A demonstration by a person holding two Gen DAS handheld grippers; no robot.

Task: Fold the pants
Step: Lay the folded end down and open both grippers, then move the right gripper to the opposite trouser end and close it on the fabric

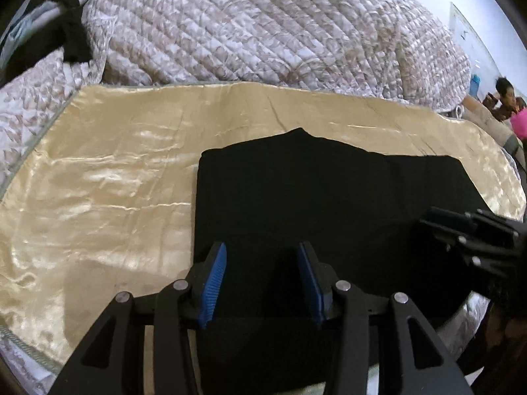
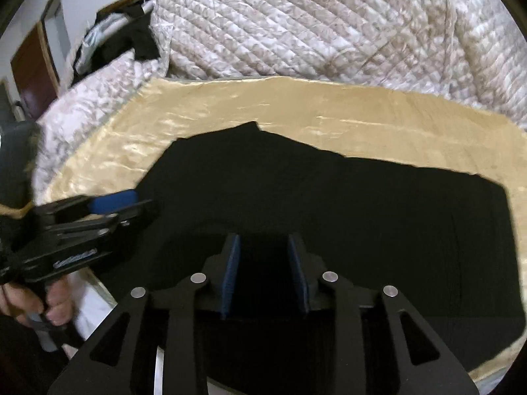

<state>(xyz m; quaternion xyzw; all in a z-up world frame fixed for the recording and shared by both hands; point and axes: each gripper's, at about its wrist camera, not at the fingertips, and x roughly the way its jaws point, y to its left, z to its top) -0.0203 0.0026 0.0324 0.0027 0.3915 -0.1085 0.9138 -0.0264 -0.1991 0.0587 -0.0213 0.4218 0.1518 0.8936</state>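
1. Two grippers are over the bed, both tilted down toward the black pants (image 1: 329, 197), and both look empty from where I'm standing.
2. The left gripper (image 1: 263, 256) sits above the near left part of the pants. Its blue pads (image 1: 214, 289) stand apart with only dark cloth showing below the gap, nothing pinched between them. Can't honestly say if the tips brush the fabric.
3. A hand (image 2: 36, 299) wraps the left gripper's handle, fingers curled around the grip, down by the bed's near edge.
4. The right gripper (image 2: 265, 250) hangs over the middle of the pants. Jaws parted a bit, narrower than the left's, with no cloth caught in them.
5. The pants lie flat on a shiny gold cloth (image 1: 98, 197), already folded into a wide dark block with a small peak along the far edge.
6. A quilted blanket (image 1: 263, 26) is bunched up behind the cloth.
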